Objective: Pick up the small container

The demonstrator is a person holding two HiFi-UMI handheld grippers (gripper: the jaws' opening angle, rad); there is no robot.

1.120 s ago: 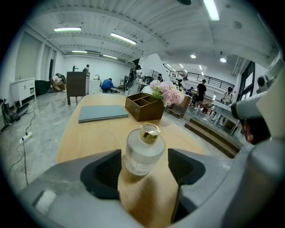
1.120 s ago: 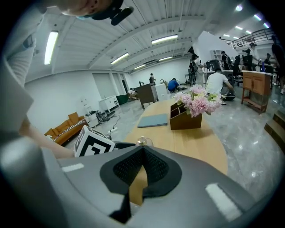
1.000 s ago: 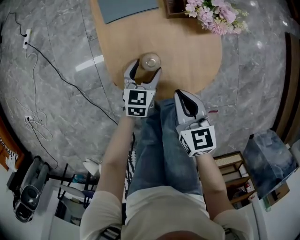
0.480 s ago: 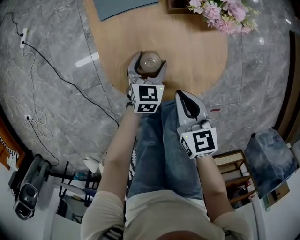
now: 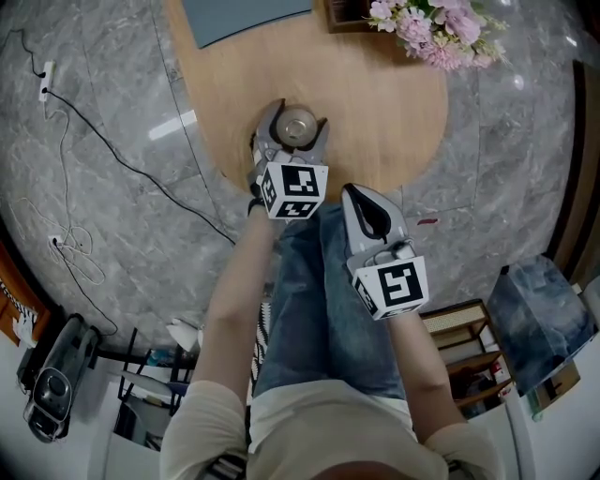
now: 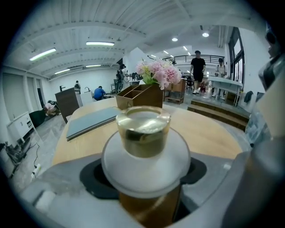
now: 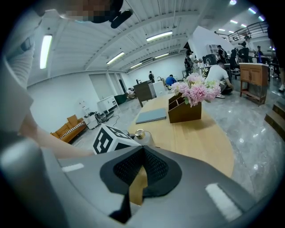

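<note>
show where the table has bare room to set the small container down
Bare wood runs from the small container right to the table's rounded edge, and up to the flower box. Crowded: the far edge, with the grey pad and that box, and the near edge at the left claw.

The person wears faded blue denim jeans point(image 5: 323, 309) and a pale beige top point(image 5: 309, 427), apparently short-sleeved. The grey moulded-plastic left gripper point(image 5: 294, 125) carries a white cube printed with black square markers point(image 5: 293, 190). The matching grey right gripper point(image 5: 361, 195) carries a like marker cube point(image 5: 391, 287), and black, finely ribbed pads point(image 7: 153, 171) line its jaws.
</note>
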